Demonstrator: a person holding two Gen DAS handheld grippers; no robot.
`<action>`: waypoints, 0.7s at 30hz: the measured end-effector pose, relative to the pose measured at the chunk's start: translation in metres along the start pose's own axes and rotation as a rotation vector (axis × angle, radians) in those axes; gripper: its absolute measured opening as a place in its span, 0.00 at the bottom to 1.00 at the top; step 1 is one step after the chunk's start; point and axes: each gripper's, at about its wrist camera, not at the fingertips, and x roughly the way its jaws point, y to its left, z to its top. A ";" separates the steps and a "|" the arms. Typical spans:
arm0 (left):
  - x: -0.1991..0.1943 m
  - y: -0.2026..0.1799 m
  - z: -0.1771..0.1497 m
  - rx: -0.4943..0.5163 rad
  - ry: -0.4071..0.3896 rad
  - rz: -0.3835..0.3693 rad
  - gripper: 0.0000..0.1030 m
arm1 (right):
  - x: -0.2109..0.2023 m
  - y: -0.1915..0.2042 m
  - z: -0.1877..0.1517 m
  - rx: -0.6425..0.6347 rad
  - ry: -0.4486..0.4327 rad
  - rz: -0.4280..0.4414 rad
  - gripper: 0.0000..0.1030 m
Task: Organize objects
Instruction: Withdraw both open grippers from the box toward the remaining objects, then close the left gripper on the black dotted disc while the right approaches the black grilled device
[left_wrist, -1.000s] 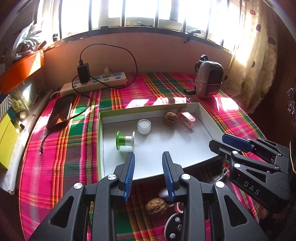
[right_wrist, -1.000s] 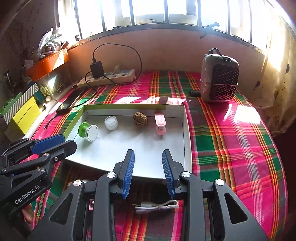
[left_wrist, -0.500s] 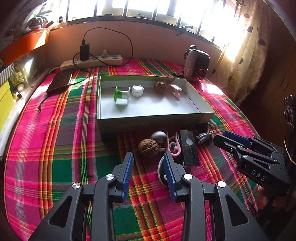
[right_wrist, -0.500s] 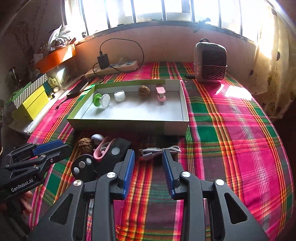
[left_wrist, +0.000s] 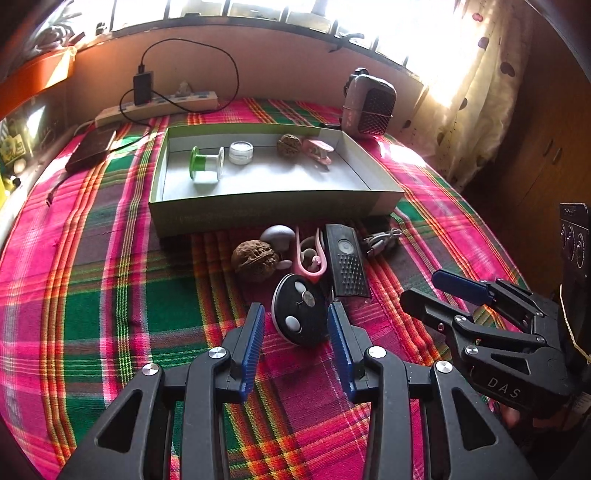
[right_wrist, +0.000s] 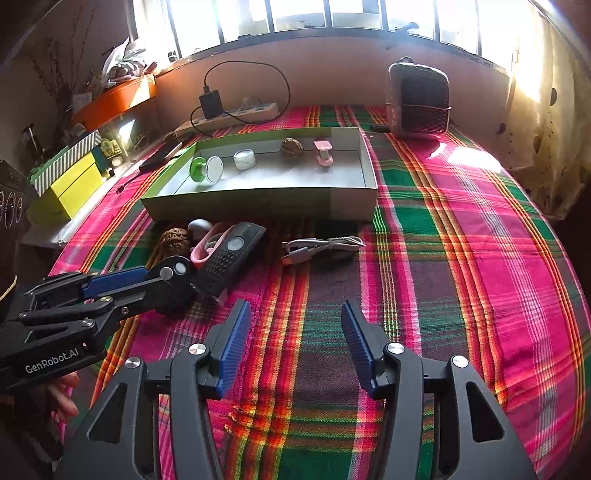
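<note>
A shallow green-edged box (left_wrist: 258, 210) holds a green spool (left_wrist: 205, 162), a white jar (left_wrist: 241, 152), a walnut (left_wrist: 289, 146) and a pink clip (left_wrist: 317, 150). In front of it lie a second walnut (left_wrist: 255, 260), a grey rounded piece (left_wrist: 277, 234), a pink ear hook (left_wrist: 310, 258), a black bar remote (left_wrist: 347, 266) and a white cable (right_wrist: 321, 247). My left gripper (left_wrist: 296, 314) straddles a round black remote (left_wrist: 299, 314); its jaws are opening and the pads stand just off it. My right gripper (right_wrist: 295, 310) is opening over bare cloth, short of the cable, with nothing between its fingers.
A small heater (right_wrist: 417, 99) stands at the back right; a power strip (right_wrist: 229, 114) with a charger lies along the wall. A dark phone (left_wrist: 92, 147) lies left of the box, yellow boxes (right_wrist: 70, 184) beyond the table's left edge. Plaid cloth covers the table.
Both grippers have drawn back from over the box and sunk toward the cloth. The left jaws widened around the round remote. The right jaws spread wide in the last half second.
</note>
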 end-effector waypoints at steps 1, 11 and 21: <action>0.002 0.000 0.001 -0.005 0.005 0.004 0.33 | 0.000 0.000 -0.001 0.000 0.002 -0.001 0.51; 0.013 0.005 0.007 -0.024 0.019 0.009 0.33 | -0.003 -0.002 0.000 0.000 -0.007 -0.006 0.51; 0.015 0.010 0.009 -0.044 0.013 -0.002 0.30 | 0.000 0.000 0.003 -0.009 0.001 -0.013 0.51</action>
